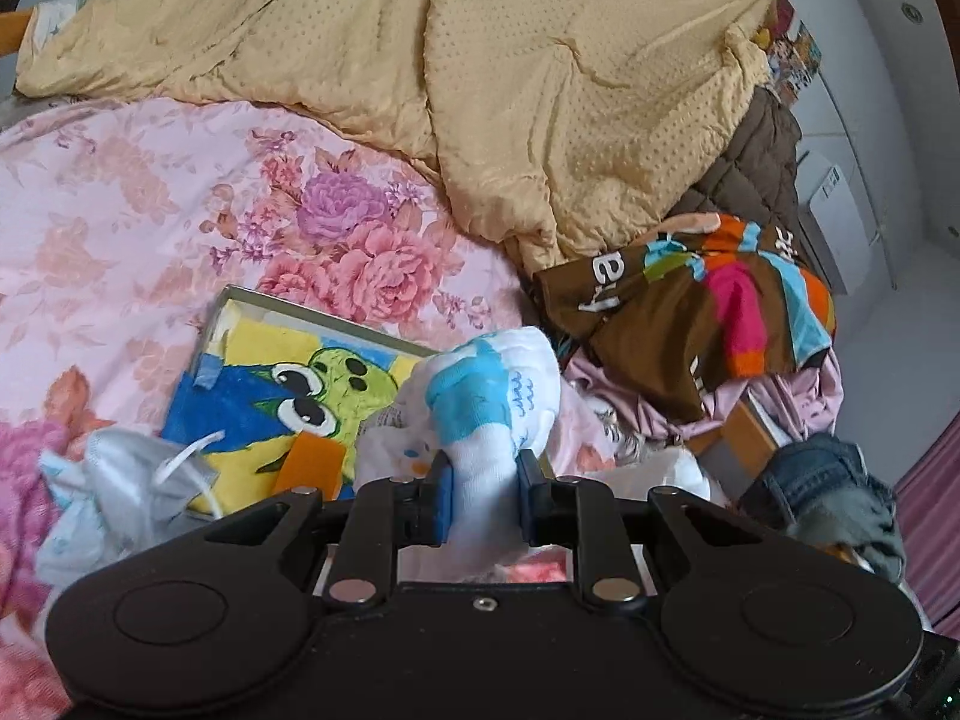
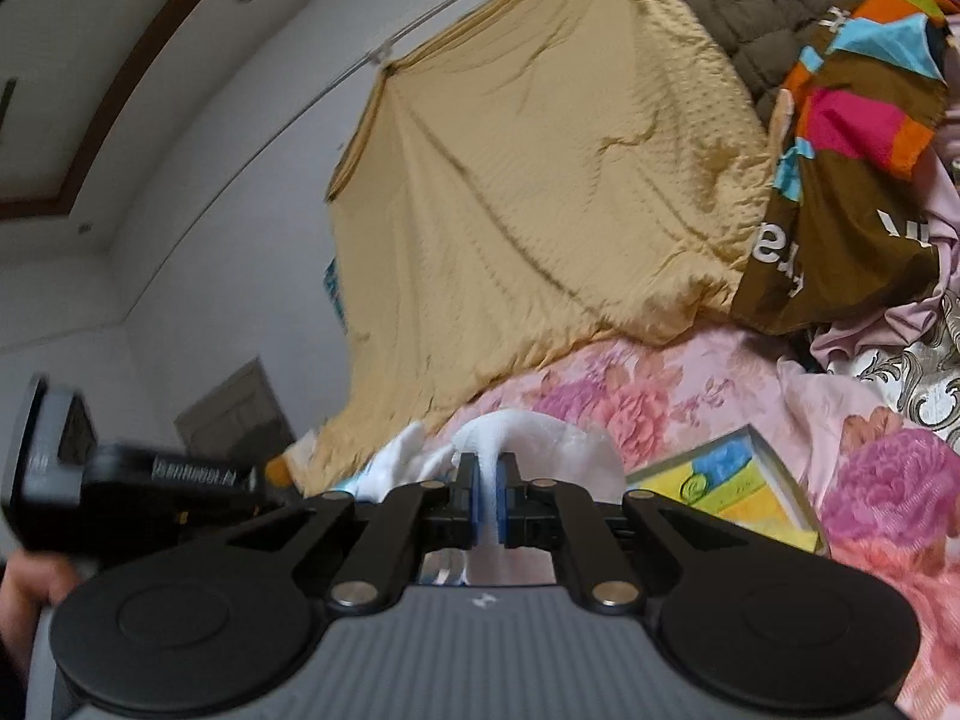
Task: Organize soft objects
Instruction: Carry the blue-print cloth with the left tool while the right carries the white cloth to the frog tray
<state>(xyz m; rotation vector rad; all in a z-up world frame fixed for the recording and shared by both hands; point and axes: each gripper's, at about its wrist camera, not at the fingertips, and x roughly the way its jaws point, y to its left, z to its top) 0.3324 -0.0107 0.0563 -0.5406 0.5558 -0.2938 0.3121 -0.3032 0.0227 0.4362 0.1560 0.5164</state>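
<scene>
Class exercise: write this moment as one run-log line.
left gripper: shut on white sock | right gripper: shut on white sock | below: floral bedsheet

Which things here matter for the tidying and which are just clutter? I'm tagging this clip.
In hand: white sock with blue heel, pinched by left gripper and right gripper.
Lying about: tan quilt, frog picture, striped brown garment, jeans.

A home bedroom. A bed with a pink floral sheet [image 1: 150, 192] fills the space. On the sheet, a rumpled tan quilt [image 1: 480, 90] lies toward the white wall [image 2: 180, 180], with loose clothes [image 1: 708, 312] heaped beside it. A framed cartoon picture [image 1: 270, 396] rests on the sheet.
</scene>
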